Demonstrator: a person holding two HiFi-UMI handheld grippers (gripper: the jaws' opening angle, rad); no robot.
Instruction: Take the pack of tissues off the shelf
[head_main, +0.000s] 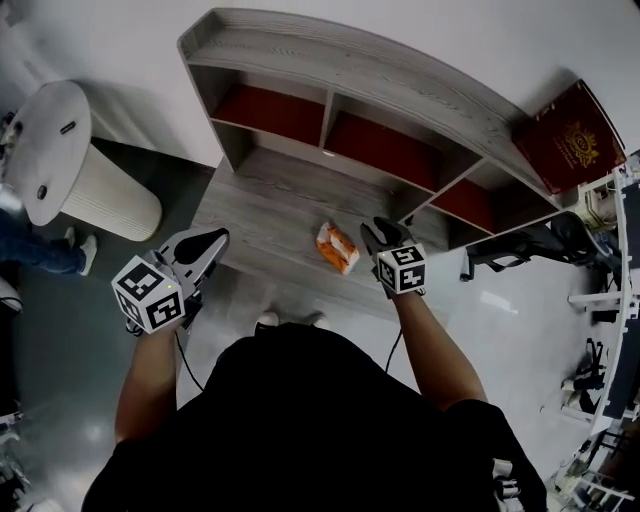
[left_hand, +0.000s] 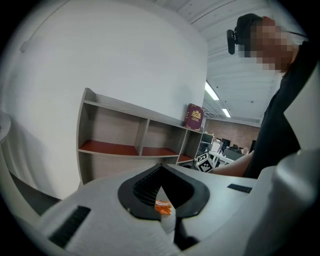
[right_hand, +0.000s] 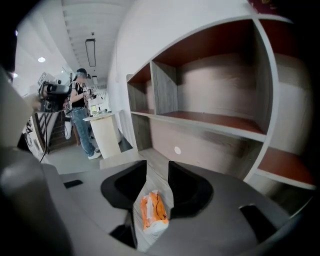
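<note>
The tissue pack (head_main: 337, 247), orange and white, lies flat on the grey wood base board (head_main: 270, 215) in front of the shelf unit (head_main: 400, 150). My right gripper (head_main: 385, 235) hovers just right of it and is open. In the right gripper view the pack (right_hand: 153, 212) shows on the board through the gap of that gripper (right_hand: 157, 167), and neither pad touches it. My left gripper (head_main: 205, 250) hangs off the board's left front corner, its tips together and empty. From the left gripper (left_hand: 161, 170), only a sliver of the pack (left_hand: 163, 207) shows.
The shelf's red-floored compartments (right_hand: 210, 117) stand empty behind the board. A dark red box (head_main: 570, 135) leans at the shelf's right end. A white round stand (head_main: 70, 160) is at the left, with a standing person (right_hand: 80, 120) near it. Cluttered desks (head_main: 610, 250) line the right side.
</note>
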